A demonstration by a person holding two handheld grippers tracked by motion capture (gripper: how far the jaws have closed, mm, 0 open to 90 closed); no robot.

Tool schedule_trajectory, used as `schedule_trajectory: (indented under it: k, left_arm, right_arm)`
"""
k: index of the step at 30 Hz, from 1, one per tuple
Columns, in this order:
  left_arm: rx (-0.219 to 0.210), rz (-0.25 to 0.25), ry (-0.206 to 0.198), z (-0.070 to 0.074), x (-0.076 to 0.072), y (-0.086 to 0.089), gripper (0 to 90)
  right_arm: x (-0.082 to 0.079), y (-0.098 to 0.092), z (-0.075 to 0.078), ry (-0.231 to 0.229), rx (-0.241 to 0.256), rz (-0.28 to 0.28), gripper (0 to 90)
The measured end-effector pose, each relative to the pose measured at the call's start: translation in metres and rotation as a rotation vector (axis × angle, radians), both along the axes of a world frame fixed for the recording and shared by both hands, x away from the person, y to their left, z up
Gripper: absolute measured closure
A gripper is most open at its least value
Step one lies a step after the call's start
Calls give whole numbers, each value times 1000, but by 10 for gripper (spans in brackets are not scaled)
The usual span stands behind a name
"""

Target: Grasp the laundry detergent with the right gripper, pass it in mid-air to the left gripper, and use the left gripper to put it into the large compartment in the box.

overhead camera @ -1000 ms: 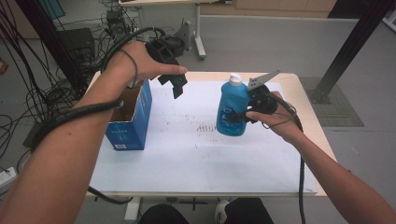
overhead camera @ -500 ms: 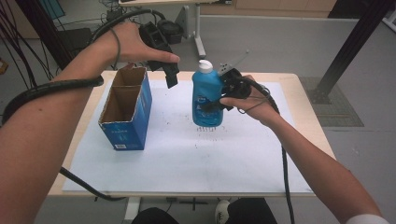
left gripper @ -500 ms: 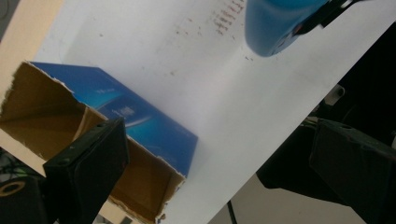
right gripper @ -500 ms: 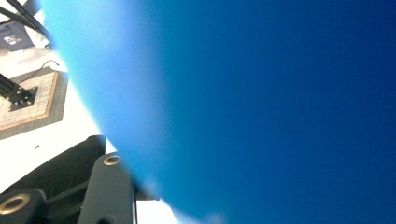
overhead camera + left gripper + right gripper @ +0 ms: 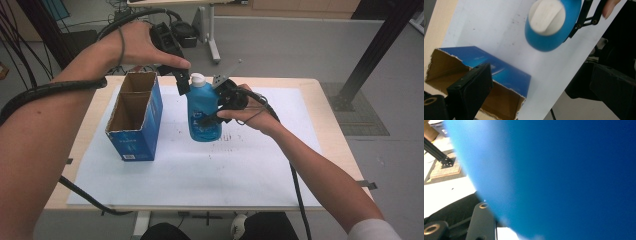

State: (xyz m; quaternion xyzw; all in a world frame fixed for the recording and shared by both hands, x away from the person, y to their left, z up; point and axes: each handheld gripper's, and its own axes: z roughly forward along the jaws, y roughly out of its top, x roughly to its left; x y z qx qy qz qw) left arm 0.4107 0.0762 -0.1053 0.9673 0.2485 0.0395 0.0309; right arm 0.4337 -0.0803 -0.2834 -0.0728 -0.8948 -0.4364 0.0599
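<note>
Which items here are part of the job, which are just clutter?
In use:
- blue bottle, held in the right gripper
- open blue carton
- left gripper, open above the bottle's white cap

Lying about:
- white sheet covering the table
- black cables on the floor

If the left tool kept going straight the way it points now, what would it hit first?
Probably the white cap of the blue bottle, which sits ahead between the open jaws of the left tool. Depth is unclear; it might pass beside it to the white paper.
</note>
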Motion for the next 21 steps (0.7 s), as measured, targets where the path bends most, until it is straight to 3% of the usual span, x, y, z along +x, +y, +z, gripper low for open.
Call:
schedule_trajectory:
  k: [8, 21]
  left_arm:
    - [-2, -35, 7, -2, -3, -8, 53]
    - [4, -65, 29, -10, -9, -16, 54]
  right_arm:
    - [-8, 12, -3, -18, 13, 69, 429]
    - [-15, 14, -2, -30, 34, 94, 429]
